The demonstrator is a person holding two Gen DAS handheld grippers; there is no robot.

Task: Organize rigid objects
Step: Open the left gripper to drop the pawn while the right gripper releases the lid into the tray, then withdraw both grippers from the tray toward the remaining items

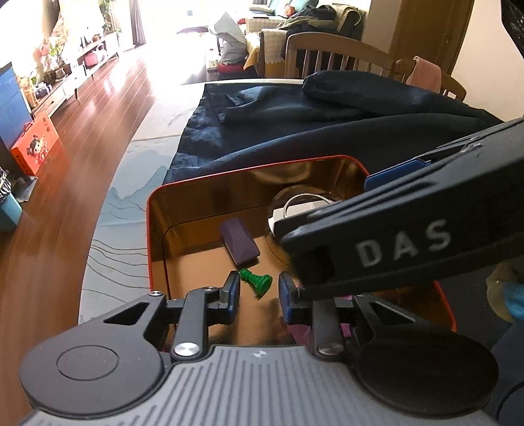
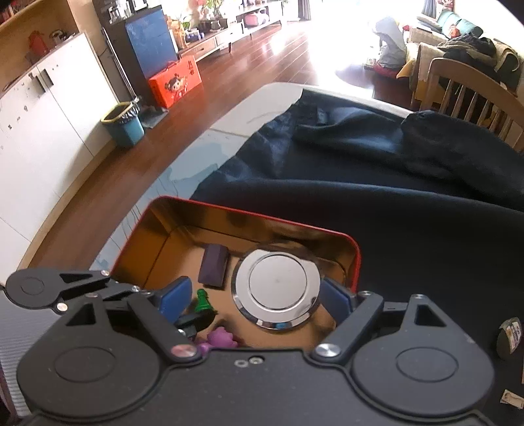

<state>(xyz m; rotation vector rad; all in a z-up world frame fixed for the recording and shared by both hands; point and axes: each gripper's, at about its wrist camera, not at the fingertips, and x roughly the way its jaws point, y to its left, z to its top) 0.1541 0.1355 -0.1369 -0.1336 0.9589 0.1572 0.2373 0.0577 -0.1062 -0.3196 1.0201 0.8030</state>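
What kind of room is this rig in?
Most likely a home living/dining room: wooden dining chair at the table, sofa piled with clothes, TV-style low cabinet along the wood floor.

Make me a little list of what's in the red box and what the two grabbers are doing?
box: red tin with gold inside, on a dark blue cloth
in box: green chess pawn lying on its side, dark purple block, purple toy, shiny round metal lid
left gripper: open over the box, pawn just ahead of its fingers
right gripper: fingers either side of the metal lid; grip unclear
table: pale, line pattern
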